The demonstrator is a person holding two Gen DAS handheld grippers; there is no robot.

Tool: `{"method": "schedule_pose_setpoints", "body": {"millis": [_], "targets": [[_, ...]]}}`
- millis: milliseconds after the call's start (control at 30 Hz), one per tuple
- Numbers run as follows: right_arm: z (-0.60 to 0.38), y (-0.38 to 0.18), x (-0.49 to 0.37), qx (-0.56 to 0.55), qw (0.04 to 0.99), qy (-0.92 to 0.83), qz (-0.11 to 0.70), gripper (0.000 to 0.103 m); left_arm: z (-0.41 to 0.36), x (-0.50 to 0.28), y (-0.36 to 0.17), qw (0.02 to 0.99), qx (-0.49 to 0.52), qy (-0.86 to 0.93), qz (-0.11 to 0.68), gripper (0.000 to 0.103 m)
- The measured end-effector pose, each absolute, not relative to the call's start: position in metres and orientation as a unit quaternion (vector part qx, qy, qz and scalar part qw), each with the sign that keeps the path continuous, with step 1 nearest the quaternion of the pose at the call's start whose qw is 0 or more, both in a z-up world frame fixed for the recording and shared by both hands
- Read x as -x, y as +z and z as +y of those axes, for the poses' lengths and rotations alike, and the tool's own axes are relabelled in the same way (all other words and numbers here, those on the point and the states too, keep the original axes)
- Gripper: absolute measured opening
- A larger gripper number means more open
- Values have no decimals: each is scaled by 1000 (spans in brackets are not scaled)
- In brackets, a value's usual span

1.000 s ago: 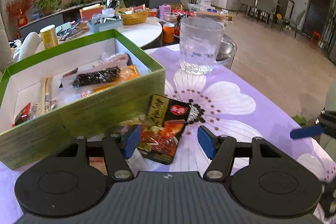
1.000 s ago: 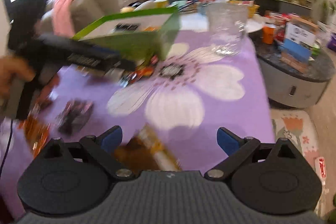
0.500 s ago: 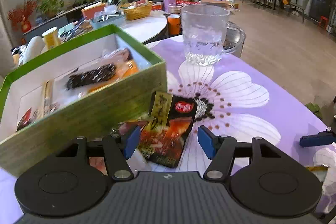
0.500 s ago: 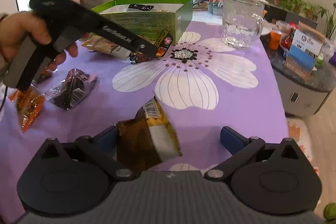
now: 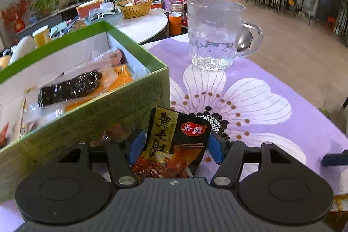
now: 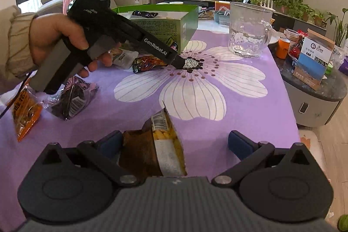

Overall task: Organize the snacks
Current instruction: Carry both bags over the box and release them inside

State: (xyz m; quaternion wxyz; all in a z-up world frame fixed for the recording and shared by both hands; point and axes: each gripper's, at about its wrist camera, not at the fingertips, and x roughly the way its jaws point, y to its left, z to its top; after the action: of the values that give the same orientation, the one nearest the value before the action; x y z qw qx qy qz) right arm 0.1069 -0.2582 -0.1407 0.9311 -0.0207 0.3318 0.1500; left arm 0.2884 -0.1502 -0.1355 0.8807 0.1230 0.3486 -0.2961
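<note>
A black and gold snack packet (image 5: 174, 140) lies on the purple flowered tablecloth (image 5: 250, 84), just in front of the green box (image 5: 87, 114). My left gripper (image 5: 175, 148) is open, with one blue pad on either side of that packet. The right wrist view shows the same left gripper (image 6: 178, 62) low over that packet (image 6: 150, 63). My right gripper (image 6: 175, 142) stands wide open. A brown and yellow packet (image 6: 165, 140) leans at its left finger, with bare cloth between it and the right pad. Several snacks fill the box.
A glass mug (image 5: 213, 36) stands beyond the box near the table's far edge. A dark packet (image 6: 74, 99) and an orange packet (image 6: 26, 112) lie at the left under the person's hand (image 6: 56, 34). A round side table (image 6: 315, 88) with clutter stands to the right.
My left gripper has moved forward and down, so the black and gold packet now sits between its fingers. The brown and yellow packet has come up higher between my right gripper's fingers.
</note>
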Motion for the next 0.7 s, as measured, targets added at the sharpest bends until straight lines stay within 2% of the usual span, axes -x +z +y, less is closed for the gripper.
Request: {"method": "schedule_pose_setpoints", "body": {"millis": [167, 200, 367, 633, 667, 700], "targets": [[-258, -141, -107, 22, 932, 147, 332, 53, -142, -285, -131, 871, -105, -318, 358, 55], [-257, -141, -107, 21, 932, 142, 332, 53, -140, -284, -129, 870, -94, -320, 363, 51], [-258, -137, -97, 7, 941, 115, 318, 53, -132, -264, -108, 885, -82, -313, 335, 50], [-266, -128, -92, -17, 936, 84, 341, 52, -112, -236, -66, 903, -59, -316, 287, 51], [-267, -128, -91, -21, 935, 79, 344, 54, -109, -233, -64, 905, -55, -313, 284, 51], [-267, -128, -92, -27, 934, 76, 349, 63, -106, -232, -63, 906, -52, -311, 282, 51]]}}
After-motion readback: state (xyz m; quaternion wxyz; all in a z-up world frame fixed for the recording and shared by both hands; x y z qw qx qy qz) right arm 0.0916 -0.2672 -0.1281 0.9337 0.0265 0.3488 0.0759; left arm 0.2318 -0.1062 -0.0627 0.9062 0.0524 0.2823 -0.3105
